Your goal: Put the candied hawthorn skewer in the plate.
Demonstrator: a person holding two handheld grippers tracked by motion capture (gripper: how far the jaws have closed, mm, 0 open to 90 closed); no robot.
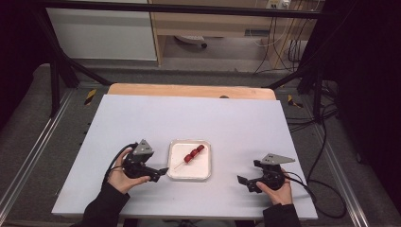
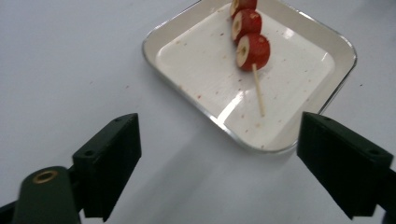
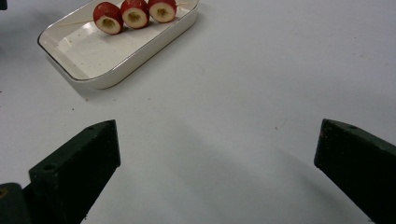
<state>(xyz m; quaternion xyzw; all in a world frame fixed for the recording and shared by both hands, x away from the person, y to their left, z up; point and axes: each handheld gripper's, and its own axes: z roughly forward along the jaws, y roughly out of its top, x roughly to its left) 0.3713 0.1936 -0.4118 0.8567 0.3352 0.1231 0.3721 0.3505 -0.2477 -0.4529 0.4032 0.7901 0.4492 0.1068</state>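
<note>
A white square tray (image 1: 199, 169) lies on the table between my two grippers. In it rests a wooden skewer (image 1: 194, 153) threaded with three red, cored fruit pieces. My left gripper (image 1: 161, 173) sits just left of the tray, pointing at it, with its jaws open and nothing between them. In the left gripper view (image 2: 219, 163) the tray (image 2: 196, 60) and skewer (image 2: 252, 49) lie just ahead. My right gripper (image 1: 245, 183) rests on the table to the right of the tray, open and empty. From the right gripper view (image 3: 217, 163), the tray (image 3: 93, 56) and skewer (image 3: 135, 14) appear farther off at the upper left.
The pale table top (image 1: 189, 118) has a wooden edge (image 1: 189, 90) at the back. A black metal frame (image 1: 56, 71) surrounds the table. Cables (image 1: 321, 189) trail off the right side from my right gripper.
</note>
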